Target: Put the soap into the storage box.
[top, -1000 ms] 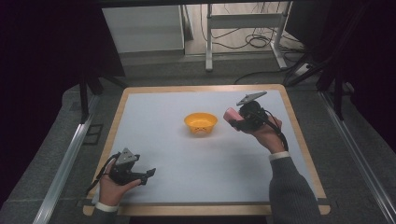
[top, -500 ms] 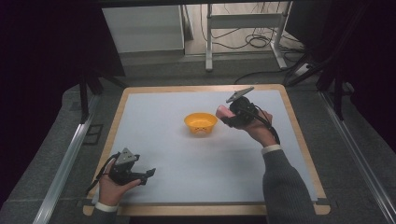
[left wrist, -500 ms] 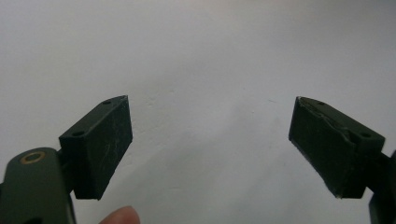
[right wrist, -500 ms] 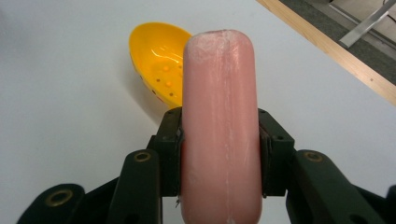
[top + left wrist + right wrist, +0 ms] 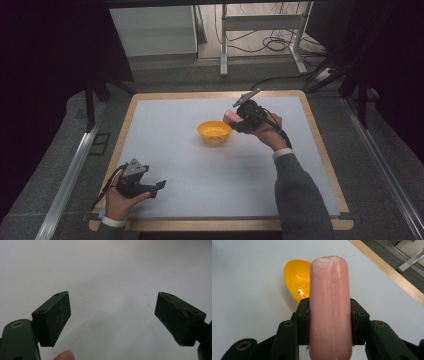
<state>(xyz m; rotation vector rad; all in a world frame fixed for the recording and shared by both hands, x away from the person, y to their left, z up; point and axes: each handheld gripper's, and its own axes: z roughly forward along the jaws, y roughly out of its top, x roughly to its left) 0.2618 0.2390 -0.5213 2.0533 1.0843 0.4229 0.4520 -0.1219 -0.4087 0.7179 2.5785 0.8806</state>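
Sausage (image 5: 329, 307) clamped in my right gripper (image 5: 239, 118), held above orange bowl (image 5: 214, 132) near tabletop's far edge, likely for dropping in. Left gripper (image 5: 111, 317) spread wide, empty, parked near-left corner.

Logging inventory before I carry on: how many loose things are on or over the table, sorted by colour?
Orange bowl: 1
Pink sausage-shaped piece, clamped in the right gripper: 1
Total: 2
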